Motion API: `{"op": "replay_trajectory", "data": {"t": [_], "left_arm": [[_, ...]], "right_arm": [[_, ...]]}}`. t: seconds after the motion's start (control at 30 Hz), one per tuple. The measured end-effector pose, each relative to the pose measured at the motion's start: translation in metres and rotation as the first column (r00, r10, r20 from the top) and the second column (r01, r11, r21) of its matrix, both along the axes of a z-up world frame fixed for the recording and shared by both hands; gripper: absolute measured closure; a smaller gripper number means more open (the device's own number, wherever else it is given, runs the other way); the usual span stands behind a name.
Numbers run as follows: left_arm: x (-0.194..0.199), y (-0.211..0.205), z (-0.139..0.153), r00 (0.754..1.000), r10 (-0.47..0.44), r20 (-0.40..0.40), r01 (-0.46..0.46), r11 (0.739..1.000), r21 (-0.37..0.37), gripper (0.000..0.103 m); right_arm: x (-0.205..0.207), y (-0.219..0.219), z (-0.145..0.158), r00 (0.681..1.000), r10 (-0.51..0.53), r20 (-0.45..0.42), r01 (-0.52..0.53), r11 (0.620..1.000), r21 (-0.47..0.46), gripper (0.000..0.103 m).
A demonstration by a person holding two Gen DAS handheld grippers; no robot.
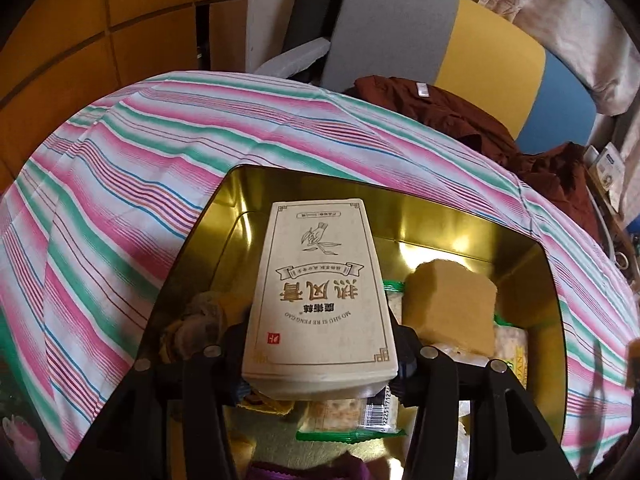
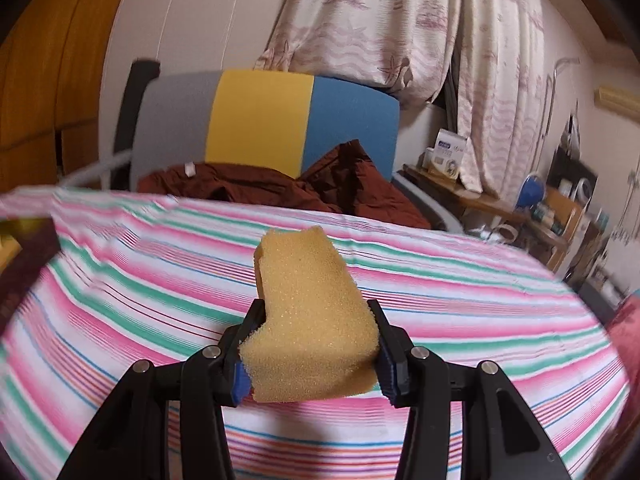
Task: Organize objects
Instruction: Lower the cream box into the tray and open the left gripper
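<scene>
Gold tin (image 1: 256, 192) holds sponge (image 1: 450, 304), likely cracker packets; left gripper (image 1: 320, 364) pinches box (image 1: 320, 288).

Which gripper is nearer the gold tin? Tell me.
Left. The left gripper holds the cream box right over the gold tin; the right gripper, gripping a sponge, is over the striped cloth beside it.

Striped tablecloth (image 2: 440, 292), tricolour chair (image 2: 260, 120), patterned curtains (image 2: 400, 20), wooden wardrobe (image 1: 80, 20)
</scene>
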State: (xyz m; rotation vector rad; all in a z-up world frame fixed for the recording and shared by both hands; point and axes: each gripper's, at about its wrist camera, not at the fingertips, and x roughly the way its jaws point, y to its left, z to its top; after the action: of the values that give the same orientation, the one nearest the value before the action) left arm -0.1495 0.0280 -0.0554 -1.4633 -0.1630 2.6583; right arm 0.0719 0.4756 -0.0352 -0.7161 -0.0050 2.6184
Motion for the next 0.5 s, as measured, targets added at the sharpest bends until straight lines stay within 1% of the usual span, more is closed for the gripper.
{"op": "replay_trajectory", "data": {"t": [0.07,0.13,0.2,0.27,0.33,0.5], "left_arm": [[0.001,0.002,0.000,1.000,0.003,0.001,-0.003,1.000,-0.014,0.047],[0.008,0.004,0.000,1.000,0.006,-0.001,-0.006,1.000,-0.025,0.039],[0.015,0.007,0.002,1.000,-0.003,-0.008,0.003,1.000,-0.006,0.020],[0.024,0.012,0.005,1.000,-0.008,-0.020,0.008,1.000,-0.015,0.014],[0.032,0.015,0.006,1.000,-0.021,-0.022,0.021,1.000,-0.009,0.010],[0.043,0.013,0.004,1.000,-0.023,-0.009,0.023,0.999,0.029,0.010]], "right_arm": [[0.003,-0.009,0.004,1.000,0.017,-0.021,-0.018,0.999,-0.038,0.054],[0.005,-0.020,0.008,0.998,0.038,-0.040,-0.041,0.997,-0.069,0.054],[0.007,-0.032,0.012,0.996,0.063,-0.060,-0.068,0.993,-0.095,0.054],[0.008,-0.042,0.014,0.994,0.084,-0.071,-0.091,0.990,-0.108,0.054],[0.008,-0.053,0.017,0.991,0.110,-0.081,-0.119,0.985,-0.122,0.054],[0.003,-0.072,0.025,0.979,0.174,-0.104,-0.190,0.966,-0.177,0.054]]}}
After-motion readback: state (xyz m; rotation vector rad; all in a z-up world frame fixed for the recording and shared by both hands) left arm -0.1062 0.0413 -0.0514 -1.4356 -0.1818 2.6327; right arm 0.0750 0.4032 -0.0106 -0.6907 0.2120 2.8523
